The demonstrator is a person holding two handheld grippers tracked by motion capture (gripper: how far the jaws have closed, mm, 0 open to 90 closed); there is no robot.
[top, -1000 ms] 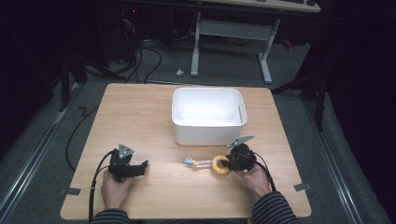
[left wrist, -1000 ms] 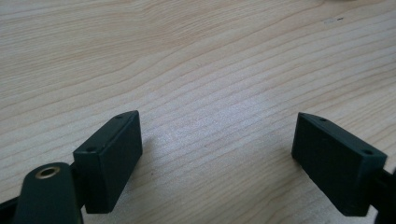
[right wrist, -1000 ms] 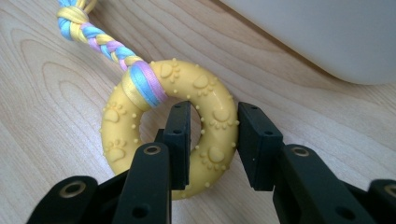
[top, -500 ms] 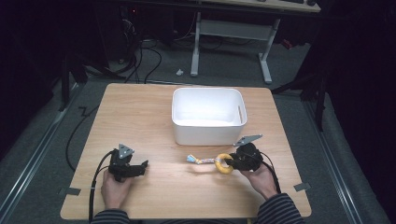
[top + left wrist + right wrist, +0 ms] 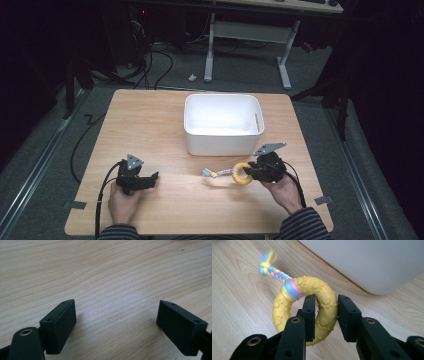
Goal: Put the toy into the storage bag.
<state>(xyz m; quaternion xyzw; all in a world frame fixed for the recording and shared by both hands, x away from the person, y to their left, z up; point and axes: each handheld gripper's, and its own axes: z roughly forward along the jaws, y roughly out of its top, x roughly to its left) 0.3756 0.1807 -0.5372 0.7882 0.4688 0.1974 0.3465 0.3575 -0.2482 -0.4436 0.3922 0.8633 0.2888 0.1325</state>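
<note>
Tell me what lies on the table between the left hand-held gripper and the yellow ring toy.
Nothing: in the high view, bare wood separates the left hand-held gripper from the rope tail of the yellow ring toy.

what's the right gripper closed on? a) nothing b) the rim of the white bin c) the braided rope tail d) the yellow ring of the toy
d: in the right gripper view the right gripper has one of its fingers through the hole of the yellow ring and one outside it, pinching the ring; the rope tail hangs free and the bin is untouched.
</note>
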